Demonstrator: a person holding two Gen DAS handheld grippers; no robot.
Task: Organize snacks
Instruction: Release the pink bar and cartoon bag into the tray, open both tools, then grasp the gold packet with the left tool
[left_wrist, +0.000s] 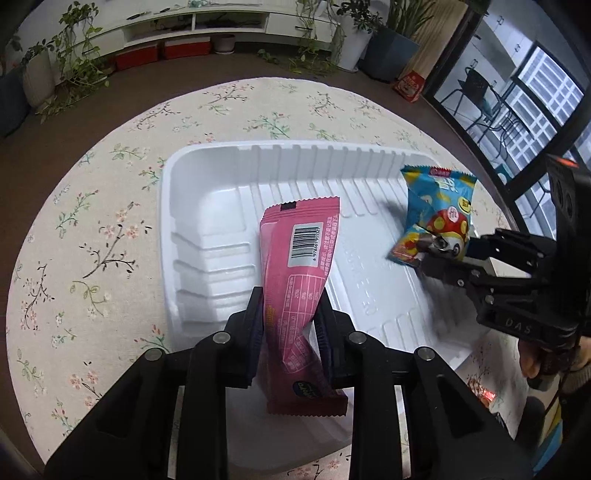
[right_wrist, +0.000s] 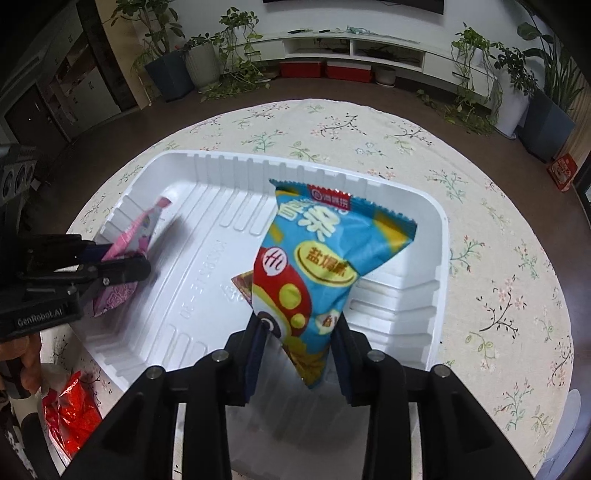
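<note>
A white plastic tray (left_wrist: 295, 146) (right_wrist: 221, 155) lies on the round floral table. My left gripper (left_wrist: 290, 314) (right_wrist: 144, 266) is shut on a pink snack bar (left_wrist: 295, 266) (right_wrist: 129, 236), held upright over the tray's left part. My right gripper (right_wrist: 299, 328) (left_wrist: 428, 247) has a crumpled blue snack packet (right_wrist: 317, 251) (left_wrist: 439, 199) between its jaws. The packet touches both pads and stands above the tray's right part. A corner of a brownish-red packet (right_wrist: 242, 284) shows on the tray floor behind the blue one.
A red crinkled wrapper (right_wrist: 70, 410) lies on the tablecloth (left_wrist: 92, 221) beside the tray's near left corner. A person's hand (left_wrist: 532, 362) holds the right gripper. Beyond the table are brown floor, potted plants, a low white shelf and a red box (right_wrist: 563, 171).
</note>
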